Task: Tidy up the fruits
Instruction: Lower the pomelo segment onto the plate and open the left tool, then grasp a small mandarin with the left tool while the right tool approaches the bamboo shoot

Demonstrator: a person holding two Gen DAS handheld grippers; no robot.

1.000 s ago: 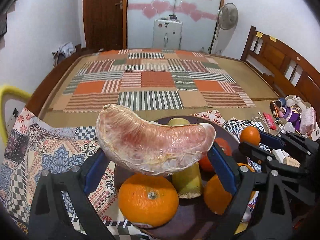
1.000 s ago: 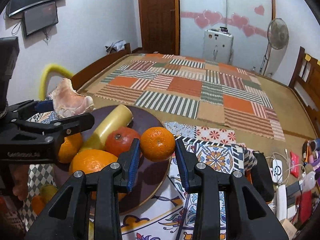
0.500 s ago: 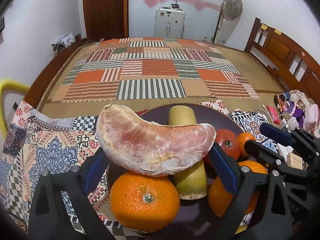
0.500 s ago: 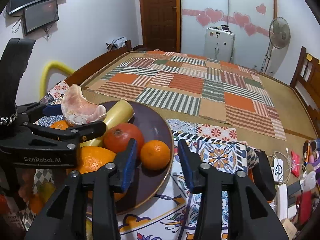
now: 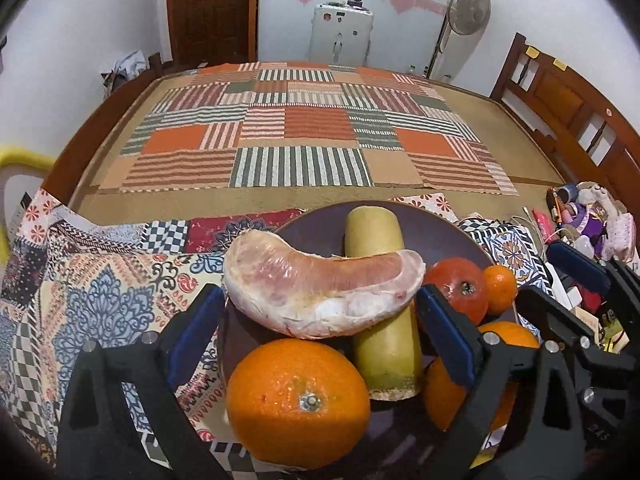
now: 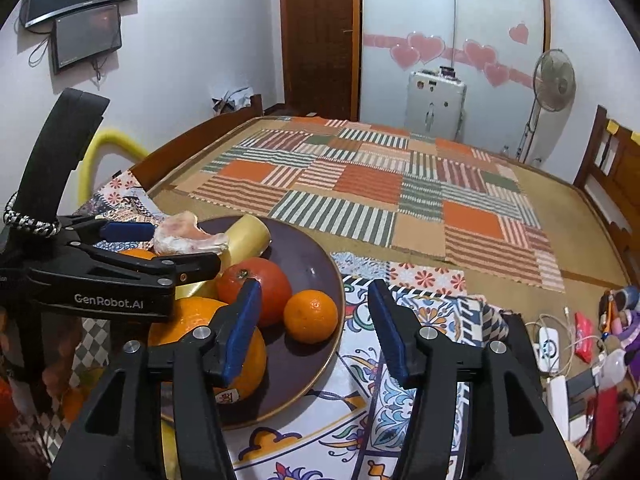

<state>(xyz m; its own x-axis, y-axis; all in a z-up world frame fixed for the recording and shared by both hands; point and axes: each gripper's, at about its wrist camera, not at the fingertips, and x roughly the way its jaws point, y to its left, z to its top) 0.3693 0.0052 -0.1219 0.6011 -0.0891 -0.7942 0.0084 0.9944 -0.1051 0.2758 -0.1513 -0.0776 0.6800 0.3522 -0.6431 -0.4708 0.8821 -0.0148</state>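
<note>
The left gripper (image 5: 320,312) is a matte black plastic frame with two angular fingers, each lined on its inner face with a ribbed blue pad (image 5: 191,330) and pinned by round silver screws (image 5: 149,337); seen from the right wrist view, its side carries white "GenRobot.AI" lettering (image 6: 108,301), small brass-coloured rivets, a curved black handle (image 6: 60,152) and a braided black-and-white cord (image 6: 30,222) looped around the handle's base. The right gripper (image 6: 316,328) is built alike; black fingers, blue ribbed pads (image 6: 386,330), silver screw heads (image 6: 427,332) at the joints.
</note>
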